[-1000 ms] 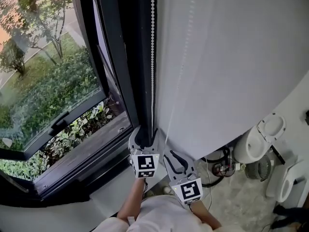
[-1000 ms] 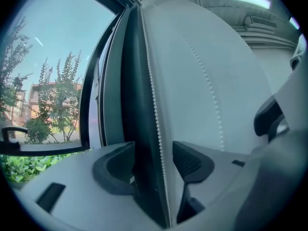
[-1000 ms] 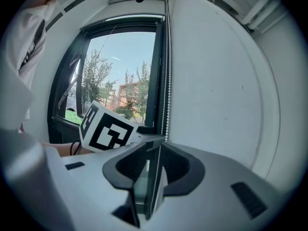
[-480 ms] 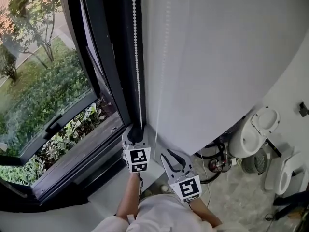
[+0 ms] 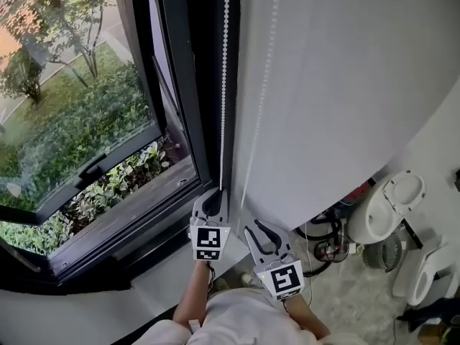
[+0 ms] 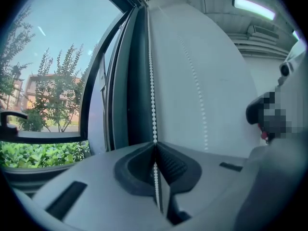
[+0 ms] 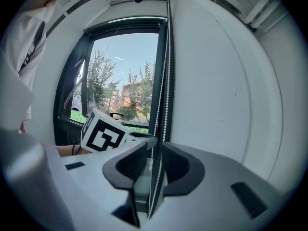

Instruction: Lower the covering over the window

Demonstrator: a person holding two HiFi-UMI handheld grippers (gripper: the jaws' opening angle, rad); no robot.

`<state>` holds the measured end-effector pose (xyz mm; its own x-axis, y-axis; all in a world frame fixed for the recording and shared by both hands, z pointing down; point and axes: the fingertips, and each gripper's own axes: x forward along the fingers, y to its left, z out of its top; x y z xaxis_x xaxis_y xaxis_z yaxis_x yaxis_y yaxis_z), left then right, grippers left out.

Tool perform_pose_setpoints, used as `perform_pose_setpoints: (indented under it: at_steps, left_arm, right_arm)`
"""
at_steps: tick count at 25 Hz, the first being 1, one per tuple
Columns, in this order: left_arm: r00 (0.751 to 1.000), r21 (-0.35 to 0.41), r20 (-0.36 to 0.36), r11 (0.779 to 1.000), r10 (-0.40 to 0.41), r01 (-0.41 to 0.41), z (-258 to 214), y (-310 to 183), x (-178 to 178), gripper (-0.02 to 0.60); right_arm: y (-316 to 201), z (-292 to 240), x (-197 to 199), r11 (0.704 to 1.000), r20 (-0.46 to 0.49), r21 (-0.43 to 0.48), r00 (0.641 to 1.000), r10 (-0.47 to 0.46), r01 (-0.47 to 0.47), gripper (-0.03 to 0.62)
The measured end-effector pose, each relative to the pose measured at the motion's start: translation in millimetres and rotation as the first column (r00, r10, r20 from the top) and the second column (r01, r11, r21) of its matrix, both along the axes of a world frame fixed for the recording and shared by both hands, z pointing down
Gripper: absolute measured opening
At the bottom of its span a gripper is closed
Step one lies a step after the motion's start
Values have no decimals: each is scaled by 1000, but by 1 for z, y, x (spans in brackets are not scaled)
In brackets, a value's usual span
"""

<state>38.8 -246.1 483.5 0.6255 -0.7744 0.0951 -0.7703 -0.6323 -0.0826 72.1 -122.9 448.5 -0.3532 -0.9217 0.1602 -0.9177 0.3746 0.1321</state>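
A white bead chain hangs in front of the dark window frame. My left gripper points at the frame, and its jaws have just been closing with the chain between them. In the left gripper view they are shut on the bead chain, pinching it at the tips of the left gripper. A second strand hangs in front of the white wall. My right gripper sits lower right, jaws apart. In the right gripper view a strand runs through the gap of the right gripper.
The window glass shows trees and shrubs outside, with a grey sill below. On the floor at the right stand white appliances, a small fan and black cables. My sleeve fills the bottom edge.
The left jaws stood open round the chain and are now shut on it. The right gripper has stayed where it was, its jaws still apart.
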Motion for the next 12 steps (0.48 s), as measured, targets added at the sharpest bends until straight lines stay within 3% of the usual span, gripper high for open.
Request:
perform_pose_setpoints:
  at_steps: [8,12]
  left_arm:
    - [997,-32,-23,996,77,-78,0,48,-8,14]
    - [996,-42,-5,995,93,-93,4,69,-12,14]
  right_arm:
    - [-5,-25,-15,994,45,16,993,-107,107,94]
    - [-3,-55,-32,980,90,84,978,-188,181,108]
